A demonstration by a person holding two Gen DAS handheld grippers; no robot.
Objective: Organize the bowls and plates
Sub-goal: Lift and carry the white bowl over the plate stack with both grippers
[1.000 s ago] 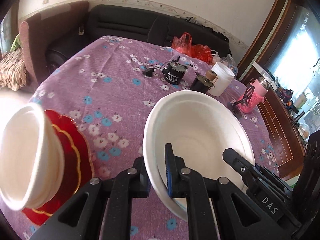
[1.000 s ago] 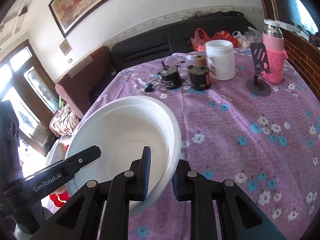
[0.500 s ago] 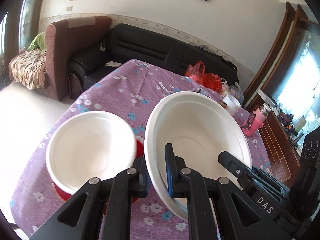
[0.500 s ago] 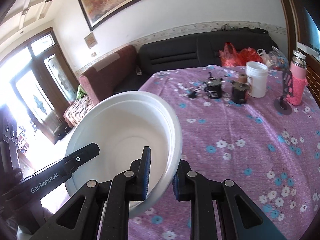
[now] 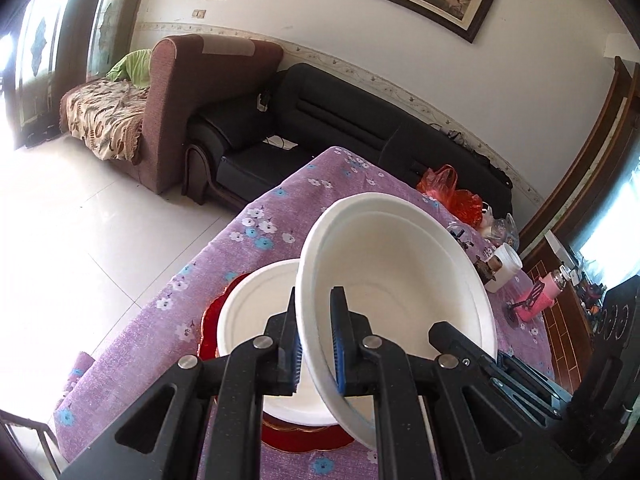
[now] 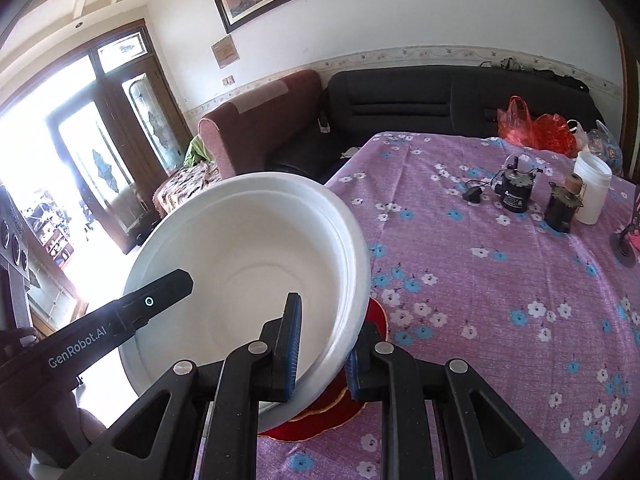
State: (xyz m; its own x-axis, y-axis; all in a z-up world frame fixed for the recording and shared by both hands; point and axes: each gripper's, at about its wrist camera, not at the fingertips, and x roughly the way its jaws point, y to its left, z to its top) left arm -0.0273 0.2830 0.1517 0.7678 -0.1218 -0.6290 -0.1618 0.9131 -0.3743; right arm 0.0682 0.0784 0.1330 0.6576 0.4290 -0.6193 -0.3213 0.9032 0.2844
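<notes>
A large white bowl (image 5: pixel 400 280) hangs tilted above the table, held from both sides. My left gripper (image 5: pixel 316 320) is shut on its near-left rim, and my right gripper (image 6: pixel 326 332) is shut on the opposite rim. In the right wrist view the same large white bowl (image 6: pixel 248 264) fills the left half, with a finger (image 6: pixel 160 300) of the left gripper lying over its inside. Below it a smaller white bowl (image 5: pixel 252 312) rests on a red plate (image 5: pixel 210 320) with a gold edge. Only a sliver of that red plate (image 6: pixel 320 416) shows under the right gripper.
The table has a purple flowered cloth (image 6: pixel 480 280); its near-left edge drops to a white tiled floor (image 5: pixel 100 240). At the far side stand two black motors (image 6: pixel 516 192), a white jar (image 6: pixel 592 192), a pink bottle (image 5: pixel 544 300) and red bags (image 6: pixel 536 124). A black sofa (image 5: pixel 360 128) lies beyond.
Both grippers have carried the large bowl leftward across the table and a little higher. It now hangs over the smaller white bowl on the red plate. Both grips are unchanged.
</notes>
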